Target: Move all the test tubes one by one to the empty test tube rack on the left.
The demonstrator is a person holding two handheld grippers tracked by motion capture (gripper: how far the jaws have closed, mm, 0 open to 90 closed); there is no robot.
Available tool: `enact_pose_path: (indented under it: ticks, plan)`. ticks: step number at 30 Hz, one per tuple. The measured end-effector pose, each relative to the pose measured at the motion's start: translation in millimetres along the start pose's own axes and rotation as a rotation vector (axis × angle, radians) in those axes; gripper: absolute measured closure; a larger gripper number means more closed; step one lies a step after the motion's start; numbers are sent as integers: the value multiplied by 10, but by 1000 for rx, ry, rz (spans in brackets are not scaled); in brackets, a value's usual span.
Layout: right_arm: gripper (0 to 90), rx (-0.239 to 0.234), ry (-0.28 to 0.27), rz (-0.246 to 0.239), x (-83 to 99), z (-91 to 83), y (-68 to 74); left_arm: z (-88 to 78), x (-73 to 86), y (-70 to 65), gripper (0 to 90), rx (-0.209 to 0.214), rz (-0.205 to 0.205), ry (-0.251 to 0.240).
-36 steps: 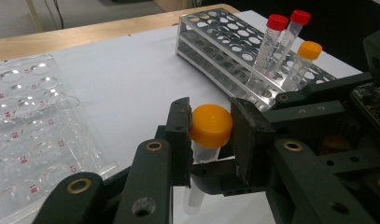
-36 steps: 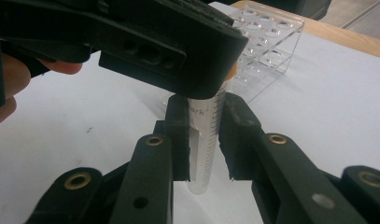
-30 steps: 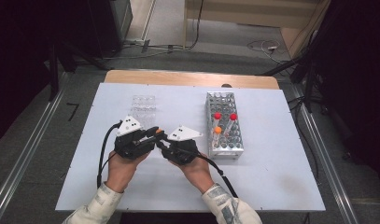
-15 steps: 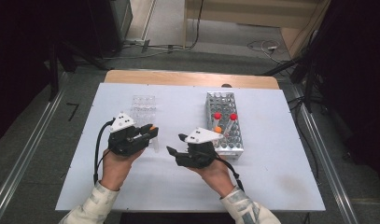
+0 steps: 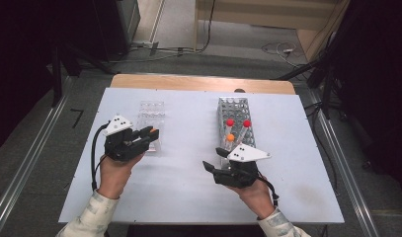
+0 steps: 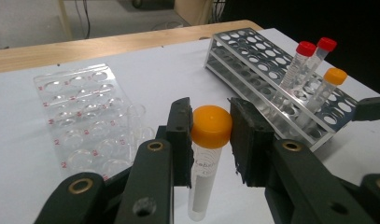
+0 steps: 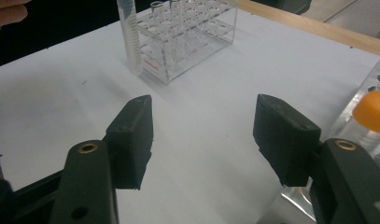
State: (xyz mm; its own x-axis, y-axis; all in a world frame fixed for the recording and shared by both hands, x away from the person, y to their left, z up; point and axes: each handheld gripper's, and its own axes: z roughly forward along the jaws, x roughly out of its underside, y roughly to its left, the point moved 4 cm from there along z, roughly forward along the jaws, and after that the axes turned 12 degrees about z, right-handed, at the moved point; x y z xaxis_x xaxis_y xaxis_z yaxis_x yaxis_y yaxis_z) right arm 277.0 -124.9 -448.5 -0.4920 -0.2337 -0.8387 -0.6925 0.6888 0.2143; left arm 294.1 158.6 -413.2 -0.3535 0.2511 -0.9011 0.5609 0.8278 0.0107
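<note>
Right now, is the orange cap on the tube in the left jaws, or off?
On. The orange cap sits on top of the tube, with the left gripper clamped on it from both sides.

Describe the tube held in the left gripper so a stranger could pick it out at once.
On the white table, look left of the metal rack to the clear plastic rack. Beside it, the left gripper clamps an upright orange-capped tube by its cap. The other capped tubes all stand in the metal rack; this one hangs between black jaws.

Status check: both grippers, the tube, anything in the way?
Left gripper shut on orange-capped clear plastic tube. Right gripper open, jaws just opened, nothing between. Path clear.
</note>
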Motion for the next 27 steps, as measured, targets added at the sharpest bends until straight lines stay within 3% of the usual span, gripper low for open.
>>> enact_pose_path:
  ticks: [13,20,27]
  plan:
    - [358,31,8,22,186,-195,-139,-166,-140,322,708,-80,-25,-30]
    - [357,32,7,26,188,-193,-161,-134,-295,422,708,-115,-17,-41]
    - [358,37,5,31,190,-203,-178,10,-386,504,708,-161,-9,-36]
